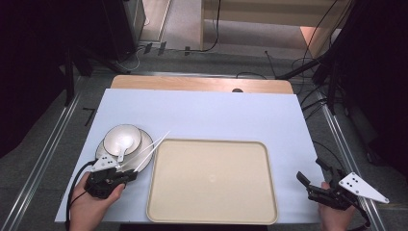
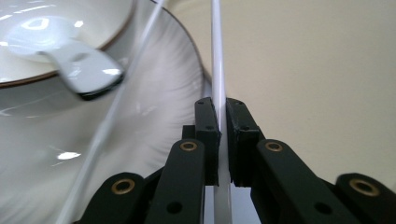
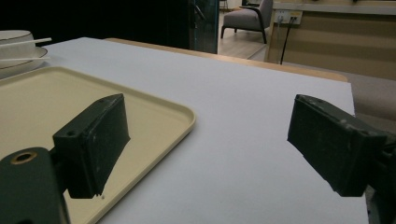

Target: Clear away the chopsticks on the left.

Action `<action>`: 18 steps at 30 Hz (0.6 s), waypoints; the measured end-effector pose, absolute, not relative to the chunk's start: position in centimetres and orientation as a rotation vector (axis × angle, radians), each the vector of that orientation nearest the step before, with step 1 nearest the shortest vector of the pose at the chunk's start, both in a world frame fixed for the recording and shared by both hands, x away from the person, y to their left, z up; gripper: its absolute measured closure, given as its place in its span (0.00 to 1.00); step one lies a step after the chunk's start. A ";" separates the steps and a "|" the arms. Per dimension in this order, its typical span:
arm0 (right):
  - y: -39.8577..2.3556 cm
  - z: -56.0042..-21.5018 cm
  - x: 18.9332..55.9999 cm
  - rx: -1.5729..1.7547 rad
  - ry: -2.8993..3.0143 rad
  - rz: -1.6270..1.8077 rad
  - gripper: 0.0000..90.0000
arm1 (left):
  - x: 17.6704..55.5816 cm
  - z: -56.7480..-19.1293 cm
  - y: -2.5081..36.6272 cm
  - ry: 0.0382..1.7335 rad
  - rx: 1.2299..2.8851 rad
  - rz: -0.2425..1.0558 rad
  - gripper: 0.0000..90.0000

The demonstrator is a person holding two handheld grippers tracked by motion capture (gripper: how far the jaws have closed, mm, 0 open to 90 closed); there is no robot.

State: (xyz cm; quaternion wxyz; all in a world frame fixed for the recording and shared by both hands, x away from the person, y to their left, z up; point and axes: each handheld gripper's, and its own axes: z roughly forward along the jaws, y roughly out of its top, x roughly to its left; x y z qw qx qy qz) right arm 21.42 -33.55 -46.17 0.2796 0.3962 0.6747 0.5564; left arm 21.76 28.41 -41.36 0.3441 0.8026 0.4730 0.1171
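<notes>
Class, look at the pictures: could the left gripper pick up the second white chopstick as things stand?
Probably not yet: the left gripper is shut on one chopstick, so its jaws are occupied. The other chopstick lies unobstructed across the plate close beside it.

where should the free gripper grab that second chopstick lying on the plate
Take the second chopstick at its tip end, overhanging the plate toward the tray. Approach from above, jaws across the thin stick; there's probably room underneath. The left gripper already pinches the other one.

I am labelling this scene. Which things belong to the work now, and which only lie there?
In the work:
left claw, shut on a white chopstick
second chopstick

Only lying there:
bowl
spoon
plate
tray
right claw, open
</notes>
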 end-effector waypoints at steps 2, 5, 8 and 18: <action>-33.3 -46.2 21.5 1.059 1.817 1.490 0.14 | 21.5 -41.5 27.6 1.226 2.085 0.296 0.95; -33.2 -46.1 21.5 1.051 1.824 1.490 0.14 | 21.3 -41.6 26.6 1.229 2.084 0.300 0.95; -33.2 -46.2 21.5 1.054 1.823 1.494 0.14 | 21.3 -41.9 25.9 1.239 2.067 0.272 0.95; -33.1 -46.3 21.6 1.055 1.830 1.492 0.14 | 21.6 -44.0 22.8 1.289 2.071 0.197 0.95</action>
